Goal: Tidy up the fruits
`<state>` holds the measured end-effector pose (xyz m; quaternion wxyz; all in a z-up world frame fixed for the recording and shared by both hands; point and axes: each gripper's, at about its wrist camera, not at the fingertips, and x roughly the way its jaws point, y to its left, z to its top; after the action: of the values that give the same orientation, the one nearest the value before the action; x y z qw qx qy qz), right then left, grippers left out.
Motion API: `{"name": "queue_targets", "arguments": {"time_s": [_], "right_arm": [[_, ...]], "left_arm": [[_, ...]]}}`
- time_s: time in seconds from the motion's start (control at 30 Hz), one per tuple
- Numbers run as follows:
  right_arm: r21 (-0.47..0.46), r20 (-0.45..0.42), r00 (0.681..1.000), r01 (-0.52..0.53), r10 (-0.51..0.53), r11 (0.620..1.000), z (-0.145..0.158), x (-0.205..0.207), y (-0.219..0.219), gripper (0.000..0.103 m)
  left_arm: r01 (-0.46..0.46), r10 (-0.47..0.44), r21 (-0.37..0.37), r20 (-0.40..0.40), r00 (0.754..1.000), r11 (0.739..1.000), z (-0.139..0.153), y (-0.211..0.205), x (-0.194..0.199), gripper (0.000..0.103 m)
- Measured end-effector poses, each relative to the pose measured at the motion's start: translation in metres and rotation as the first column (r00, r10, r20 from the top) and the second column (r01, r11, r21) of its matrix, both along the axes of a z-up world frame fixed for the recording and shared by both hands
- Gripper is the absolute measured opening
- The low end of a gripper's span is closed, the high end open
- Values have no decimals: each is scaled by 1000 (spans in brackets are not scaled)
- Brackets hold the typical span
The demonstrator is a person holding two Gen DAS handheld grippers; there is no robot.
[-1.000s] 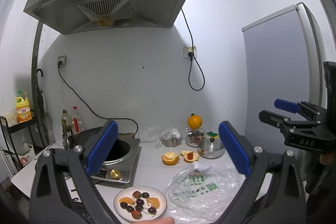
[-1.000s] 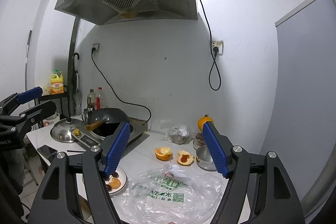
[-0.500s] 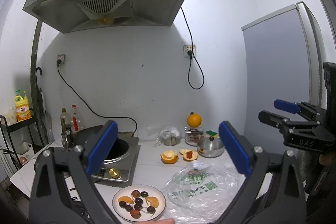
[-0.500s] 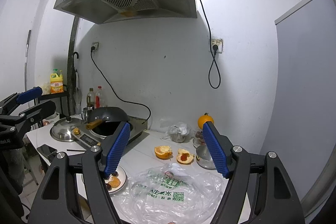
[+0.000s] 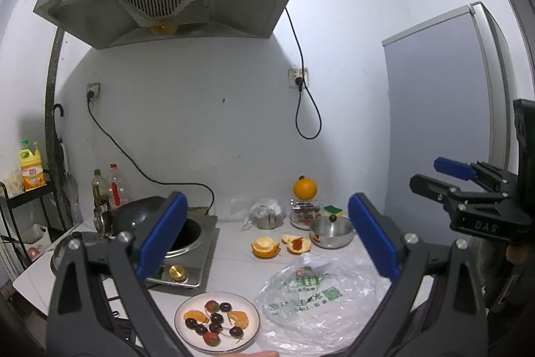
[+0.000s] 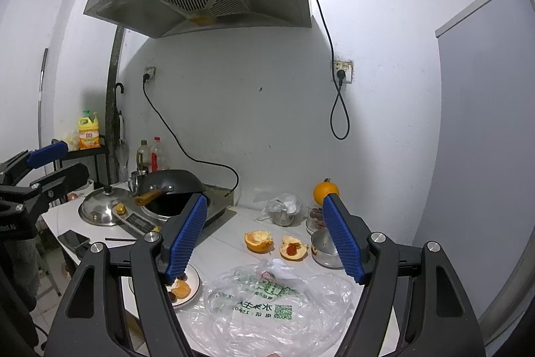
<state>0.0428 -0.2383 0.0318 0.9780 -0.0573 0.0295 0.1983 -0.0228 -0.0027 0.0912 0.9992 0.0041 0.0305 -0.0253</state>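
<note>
A white plate (image 5: 254,317) at the counter's near edge carries orange segments, dark cherries and a strawberry (image 5: 211,338); the right wrist view shows part of that plate (image 6: 195,281). Two orange peel halves (image 5: 265,248) (image 6: 257,240) lie mid-counter, one cupping a red fruit (image 5: 297,245). A whole orange (image 5: 305,188) (image 6: 325,189) sits atop a container at the back. My left gripper (image 5: 267,250) hovers open above the counter, holding nothing. My right gripper (image 6: 267,236) also stands open with nothing in it, held level over the clear plastic bag (image 6: 277,306).
An induction cooker with a black wok (image 6: 170,186) stands at left, beside a steel lid (image 6: 100,209), bottles (image 5: 113,186) and a phone (image 6: 73,238). A small steel pot (image 5: 331,231) and a foil-covered cup (image 5: 267,213) sit at the back. The fridge (image 5: 441,109) bounds the right.
</note>
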Motion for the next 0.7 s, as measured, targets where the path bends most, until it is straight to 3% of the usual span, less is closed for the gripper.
{"name": "queue_targets", "arguments": {"time_s": [0.7], "right_arm": [[2,-6,1000,7,-7,1000,-5,-2,1,75]], "left_arm": [[24,-24,2,-12,1000,1000,-5,-3,3,98]]}}
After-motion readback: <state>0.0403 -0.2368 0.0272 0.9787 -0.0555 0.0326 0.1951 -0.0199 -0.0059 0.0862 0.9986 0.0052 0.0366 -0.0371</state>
